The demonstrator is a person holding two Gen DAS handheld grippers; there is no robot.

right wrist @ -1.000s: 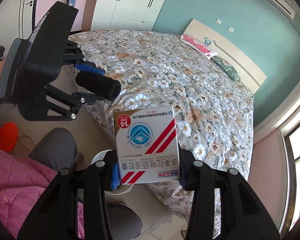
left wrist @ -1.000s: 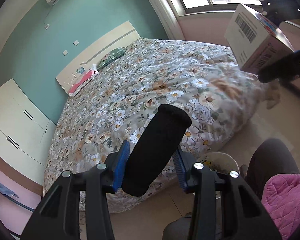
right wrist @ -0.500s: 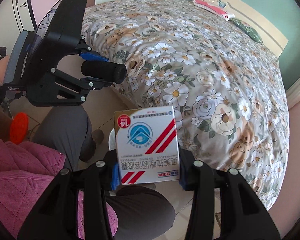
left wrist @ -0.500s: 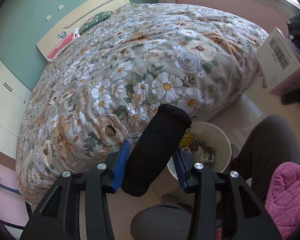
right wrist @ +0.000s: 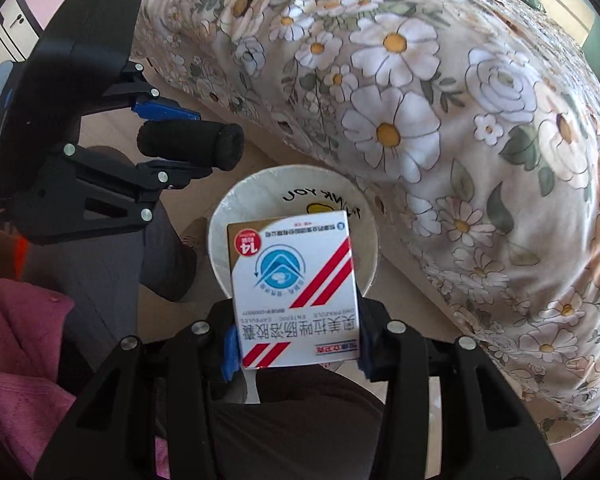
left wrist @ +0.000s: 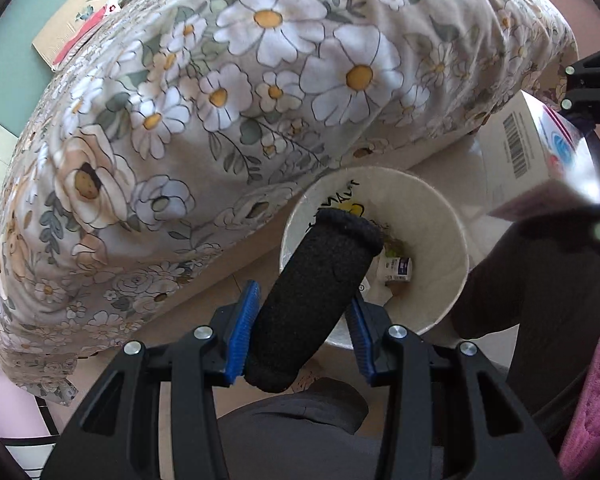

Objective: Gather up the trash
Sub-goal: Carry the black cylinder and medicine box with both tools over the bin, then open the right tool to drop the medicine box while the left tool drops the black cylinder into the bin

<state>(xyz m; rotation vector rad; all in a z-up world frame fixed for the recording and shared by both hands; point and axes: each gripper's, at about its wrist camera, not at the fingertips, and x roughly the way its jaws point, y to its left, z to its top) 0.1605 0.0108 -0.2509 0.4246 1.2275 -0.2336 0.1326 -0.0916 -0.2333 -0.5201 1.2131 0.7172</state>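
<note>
My left gripper [left wrist: 300, 336] is shut on a black foam tube [left wrist: 316, 292], held above the near rim of a white waste bin [left wrist: 440, 216] on the floor beside the bed. My right gripper [right wrist: 296, 344] is shut on a white medicine box [right wrist: 292, 280] with red stripes, held over the same bin [right wrist: 228, 208]. The box also shows in the left wrist view [left wrist: 520, 152], at the right. The foam tube also shows in the right wrist view [right wrist: 188, 144], left of the bin. Small scraps and a little carton [left wrist: 396, 270] lie inside the bin.
The bed with a floral duvet [left wrist: 240, 100] hangs close over the bin's far side. The person's dark trouser legs [left wrist: 540, 280] and pink jacket [right wrist: 16, 344] are near the bin. Beige floor tiles [right wrist: 112, 128] surround it.
Both grippers have dropped and tilted downward toward the bin. The bin now lies under both held items; the room's walls and window have left the views.
</note>
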